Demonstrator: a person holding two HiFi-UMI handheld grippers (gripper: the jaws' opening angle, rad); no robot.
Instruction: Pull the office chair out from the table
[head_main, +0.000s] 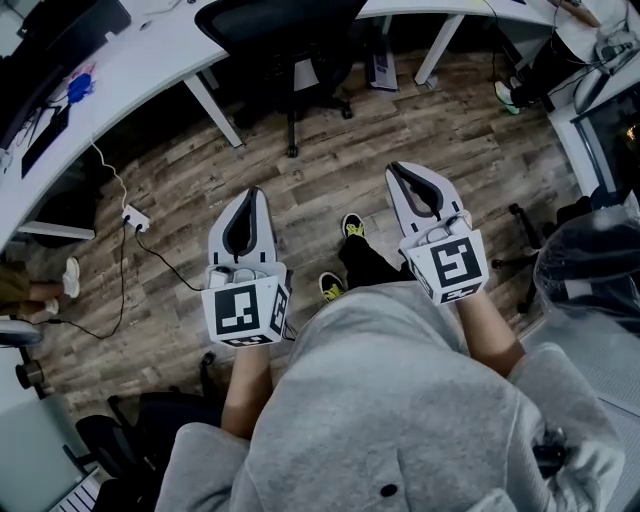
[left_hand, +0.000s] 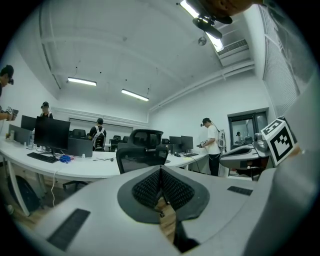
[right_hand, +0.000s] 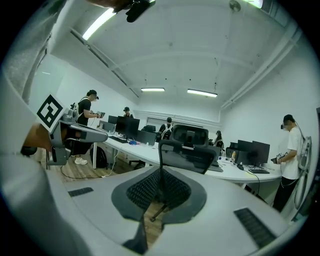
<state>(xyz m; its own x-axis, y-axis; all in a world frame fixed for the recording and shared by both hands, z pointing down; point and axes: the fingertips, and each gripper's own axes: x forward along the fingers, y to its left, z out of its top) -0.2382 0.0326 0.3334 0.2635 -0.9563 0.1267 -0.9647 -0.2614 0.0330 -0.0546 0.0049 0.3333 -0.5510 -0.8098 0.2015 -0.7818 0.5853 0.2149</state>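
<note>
A black office chair stands tucked against the curved white table at the top of the head view. Both grippers are held out over the wooden floor, well short of it. My left gripper is shut with nothing in it, and so is my right gripper. In the left gripper view the chair's mesh back and headrest rise just beyond the shut left gripper. The right gripper view has the chair straight ahead, past the shut right gripper.
A power strip with its cable lies on the floor at the left. A second chair stands at the right, another at the lower left. Monitors sit on the table, and several people stand about the room.
</note>
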